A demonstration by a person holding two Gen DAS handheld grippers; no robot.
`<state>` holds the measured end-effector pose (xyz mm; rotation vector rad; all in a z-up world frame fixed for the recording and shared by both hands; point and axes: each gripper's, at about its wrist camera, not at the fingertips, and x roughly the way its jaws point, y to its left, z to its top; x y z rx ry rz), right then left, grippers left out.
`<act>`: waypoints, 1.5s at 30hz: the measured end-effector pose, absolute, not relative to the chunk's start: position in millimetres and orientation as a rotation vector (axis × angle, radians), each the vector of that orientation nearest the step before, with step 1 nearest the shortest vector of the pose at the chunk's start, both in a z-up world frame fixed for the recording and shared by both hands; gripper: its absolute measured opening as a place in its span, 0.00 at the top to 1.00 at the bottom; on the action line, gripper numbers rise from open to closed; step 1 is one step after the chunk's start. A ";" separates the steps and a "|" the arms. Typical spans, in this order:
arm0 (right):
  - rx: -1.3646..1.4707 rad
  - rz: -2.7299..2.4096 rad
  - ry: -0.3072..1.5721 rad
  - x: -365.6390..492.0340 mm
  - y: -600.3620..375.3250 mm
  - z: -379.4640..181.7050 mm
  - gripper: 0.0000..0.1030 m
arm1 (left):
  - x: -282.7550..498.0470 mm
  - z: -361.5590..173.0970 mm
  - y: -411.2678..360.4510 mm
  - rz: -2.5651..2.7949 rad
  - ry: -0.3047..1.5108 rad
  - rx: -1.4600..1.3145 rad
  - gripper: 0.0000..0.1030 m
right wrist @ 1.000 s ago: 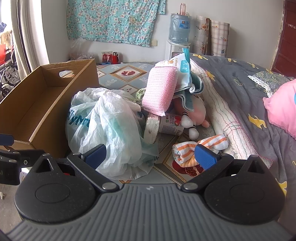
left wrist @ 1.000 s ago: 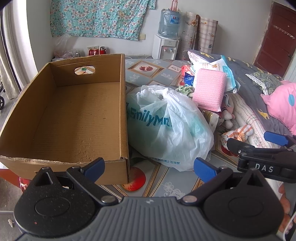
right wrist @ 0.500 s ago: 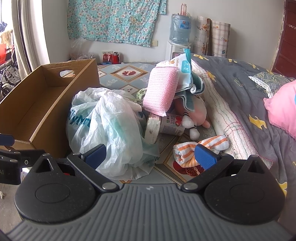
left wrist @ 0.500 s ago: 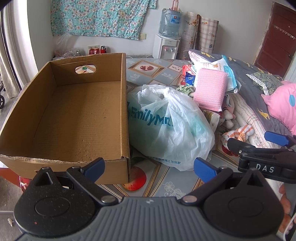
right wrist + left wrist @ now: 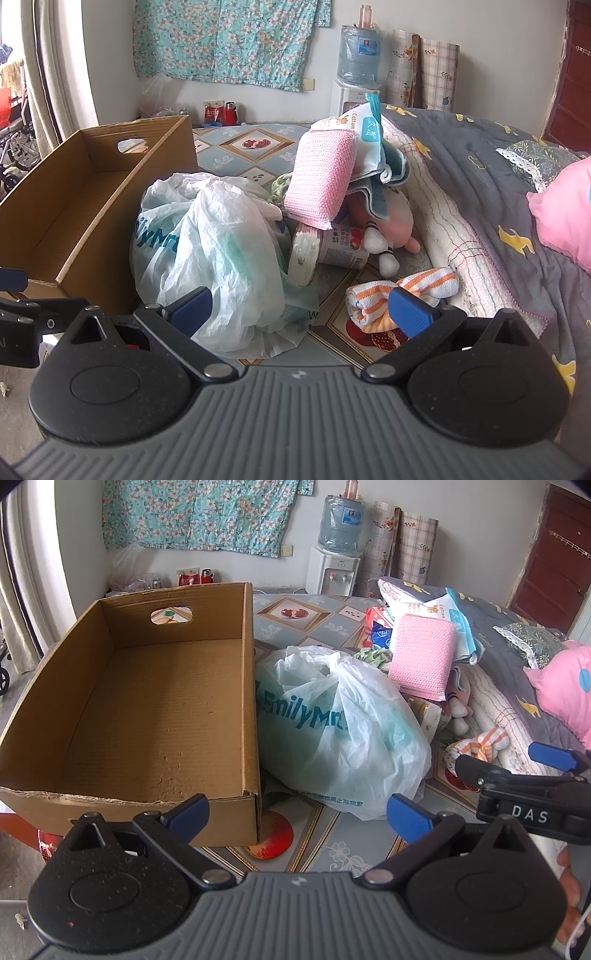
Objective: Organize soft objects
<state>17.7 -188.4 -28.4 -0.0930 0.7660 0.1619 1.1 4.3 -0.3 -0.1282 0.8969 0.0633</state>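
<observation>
Both tools are held wide and empty: left tool (image 5: 297, 810), right tool (image 5: 300, 306). Plastic bag (image 5: 218, 258) lies just ahead of right tool, beside cardboard box (image 5: 147, 701); judged light, limp, slippery, best pinched at gathered top; striped towel (image 5: 402, 291) near right fingertip

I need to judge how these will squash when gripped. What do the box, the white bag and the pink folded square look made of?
The box looks like plain brown corrugated cardboard, matte, with ribbed lines and a torn front edge. The white bag looks like thin glossy plastic film: translucent, wrinkled, with printed letters. The pink square seems a knitted or woven cloth, matte, with a fine bumpy weave; the fibre cannot be told.
</observation>
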 end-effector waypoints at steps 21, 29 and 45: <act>0.142 0.161 0.576 57.1 -284.8 -28.5 0.01 | 70.3 21.5 -32.9 -0.057 0.706 0.055 0.00; 0.413 0.273 0.597 110.8 -324.0 -41.0 0.01 | 128.0 12.1 -55.3 -0.249 0.652 0.044 0.05; 0.552 0.505 0.711 204.3 -314.0 -51.9 0.32 | 216.8 -33.3 -96.4 -0.388 0.838 0.091 0.05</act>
